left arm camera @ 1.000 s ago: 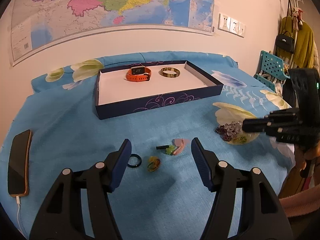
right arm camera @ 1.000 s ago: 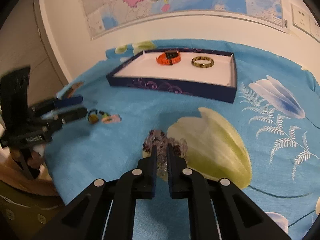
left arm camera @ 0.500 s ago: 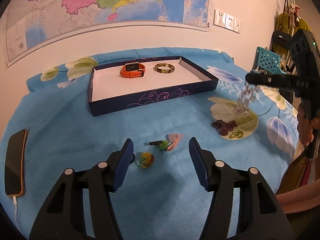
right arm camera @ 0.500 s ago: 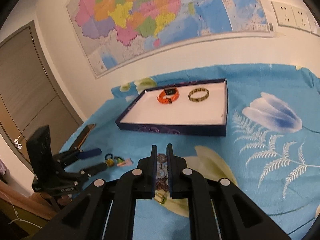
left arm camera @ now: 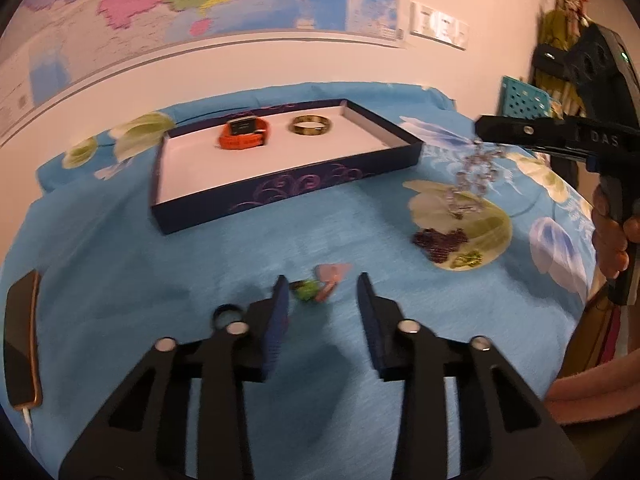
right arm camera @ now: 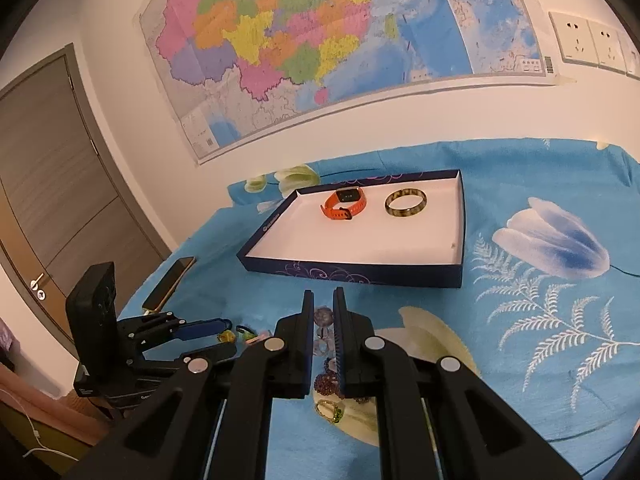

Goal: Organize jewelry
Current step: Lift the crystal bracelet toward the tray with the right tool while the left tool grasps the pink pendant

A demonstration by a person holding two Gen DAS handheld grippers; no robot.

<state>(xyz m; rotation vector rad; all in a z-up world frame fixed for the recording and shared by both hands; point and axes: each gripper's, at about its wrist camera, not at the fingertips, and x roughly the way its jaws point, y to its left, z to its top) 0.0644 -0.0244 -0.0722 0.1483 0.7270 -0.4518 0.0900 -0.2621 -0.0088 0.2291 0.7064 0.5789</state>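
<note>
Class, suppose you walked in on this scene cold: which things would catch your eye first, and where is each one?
First, the clear bead bracelet dangling in mid-air from the shut right gripper, above the blue flowered cloth. Next, the dark tray near the wall, holding an orange watch and a bangle side by side. Above hangs a colourful wall map.

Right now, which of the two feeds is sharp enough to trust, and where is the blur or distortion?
Left wrist view: motion-smeared throughout; the bead bracelet hanging from the right gripper is a streak, and the map is soft. Right wrist view: crisp, the orange watch and bangle in the tray read cleanly. Both show strong fisheye bending at the edges and warm, dim lighting.
</note>
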